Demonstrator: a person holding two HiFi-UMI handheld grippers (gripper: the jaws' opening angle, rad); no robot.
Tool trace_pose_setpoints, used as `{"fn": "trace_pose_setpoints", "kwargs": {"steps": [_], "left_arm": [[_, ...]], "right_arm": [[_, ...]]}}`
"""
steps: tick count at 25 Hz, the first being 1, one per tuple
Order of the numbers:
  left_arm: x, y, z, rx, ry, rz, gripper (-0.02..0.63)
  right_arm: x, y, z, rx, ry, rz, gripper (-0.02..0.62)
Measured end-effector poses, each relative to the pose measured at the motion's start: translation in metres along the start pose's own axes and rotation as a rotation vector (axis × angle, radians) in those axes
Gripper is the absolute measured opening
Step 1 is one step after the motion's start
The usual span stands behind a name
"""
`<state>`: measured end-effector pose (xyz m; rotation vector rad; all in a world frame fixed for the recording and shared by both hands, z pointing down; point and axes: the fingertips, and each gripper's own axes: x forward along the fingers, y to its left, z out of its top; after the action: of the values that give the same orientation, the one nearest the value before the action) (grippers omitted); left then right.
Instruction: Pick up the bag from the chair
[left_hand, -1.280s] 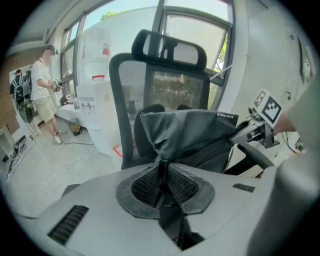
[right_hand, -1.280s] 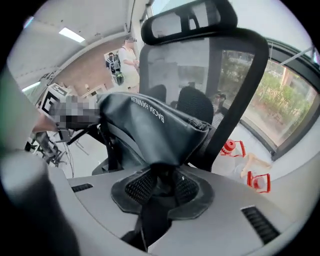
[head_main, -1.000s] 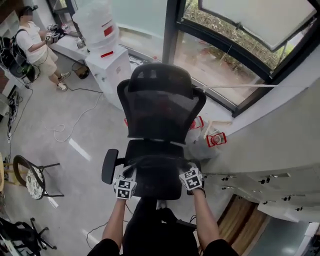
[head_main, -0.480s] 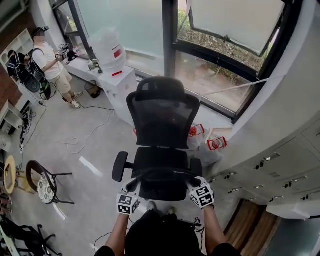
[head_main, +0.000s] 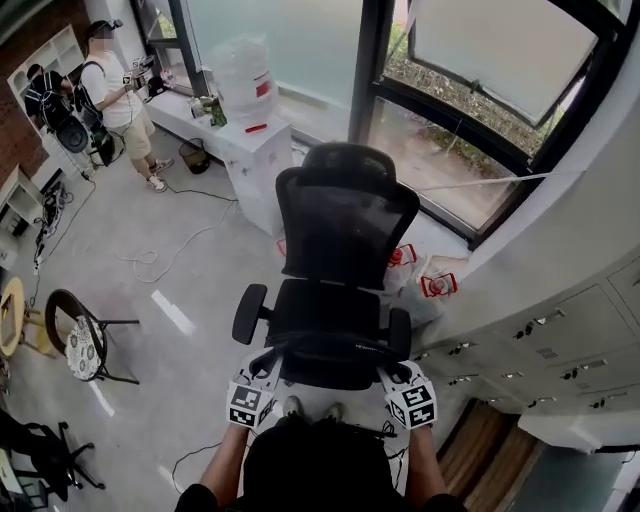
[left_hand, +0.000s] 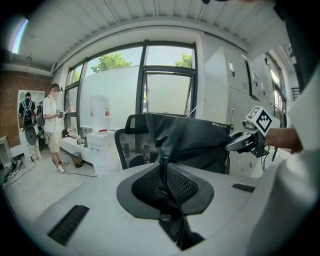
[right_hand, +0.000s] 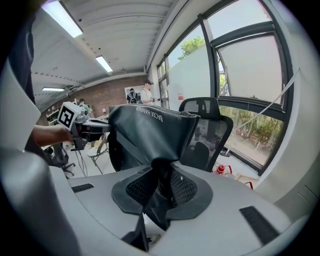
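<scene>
A black office chair (head_main: 345, 230) stands below me by the window. A black bag (head_main: 330, 358) hangs stretched between my two grippers, over the front edge of the seat. My left gripper (head_main: 262, 375) pinches the bag's left edge and my right gripper (head_main: 393, 378) its right edge. In the left gripper view the jaws (left_hand: 164, 182) are shut on a fold of the bag (left_hand: 195, 142), with the right gripper (left_hand: 247, 141) across from it. In the right gripper view the jaws (right_hand: 159, 187) clamp the bag (right_hand: 150, 131); the left gripper (right_hand: 84, 127) shows beyond.
A water dispenser (head_main: 243, 75) on a white cabinet stands behind the chair to the left. A person (head_main: 118, 92) stands at the far left. A small round stool (head_main: 75, 345) is at my left, red-and-white bags (head_main: 435, 285) lie by the window, and grey lockers (head_main: 560, 345) line the right.
Both grippers drew back from the seat toward me and spread slightly apart, bringing the bag to the seat's front edge. My head view shifted, showing more floor at the left.
</scene>
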<state>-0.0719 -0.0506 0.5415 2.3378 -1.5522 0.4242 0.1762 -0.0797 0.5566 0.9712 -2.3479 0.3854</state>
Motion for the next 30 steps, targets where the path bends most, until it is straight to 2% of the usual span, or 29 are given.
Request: {"fn": "trace_pose_setpoints", "kwargs": {"steps": [14,30], "left_arm": [[-0.03,0.015,-0.029,-0.031,0.007,-0.022,0.038],[-0.042,0.016,-0.037,-0.03,-0.003,-0.033,0.038]], "right_arm": [[0.004,0.043,-0.013,-0.003,0.065,-0.006,0.057],[0.001,0.056,-0.018,-0.006,0.066,-0.016,0.057]]}}
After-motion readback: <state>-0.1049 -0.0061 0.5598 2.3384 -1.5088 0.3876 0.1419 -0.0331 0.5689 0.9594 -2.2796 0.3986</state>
